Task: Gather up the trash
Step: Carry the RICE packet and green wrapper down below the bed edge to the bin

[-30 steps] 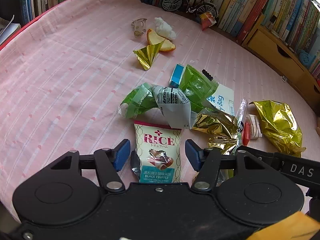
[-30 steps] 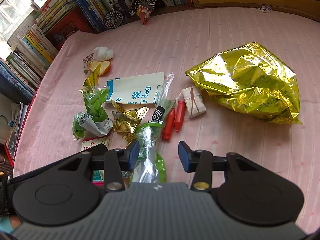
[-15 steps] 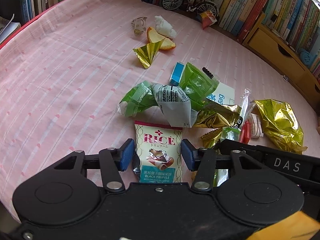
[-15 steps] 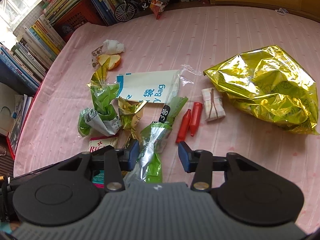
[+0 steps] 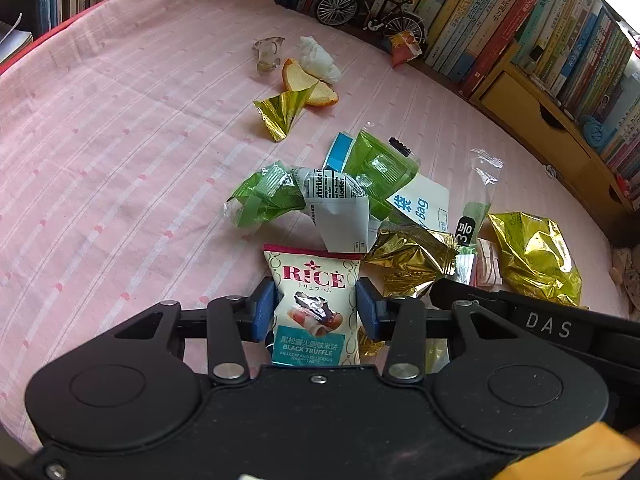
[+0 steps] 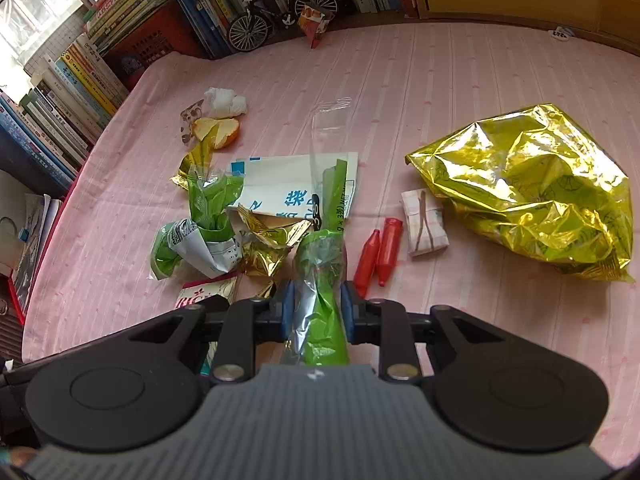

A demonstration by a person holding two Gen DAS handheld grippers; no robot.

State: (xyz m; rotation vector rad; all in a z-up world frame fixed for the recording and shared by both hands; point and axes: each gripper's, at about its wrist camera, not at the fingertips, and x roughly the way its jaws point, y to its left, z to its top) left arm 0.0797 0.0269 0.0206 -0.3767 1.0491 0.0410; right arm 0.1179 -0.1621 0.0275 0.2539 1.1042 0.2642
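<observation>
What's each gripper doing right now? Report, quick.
Left gripper: closing, pads pressing the rice cracker packet.
Right gripper: closing, clamped on the green-and-clear wrapper.

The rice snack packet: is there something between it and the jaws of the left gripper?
Nothing visible. The rice snack packet lies directly between the closing jaws of the left gripper, its edges at the blue pads. A crumpled gold wrapper lies just beside it on the right, outside the jaws.
</observation>
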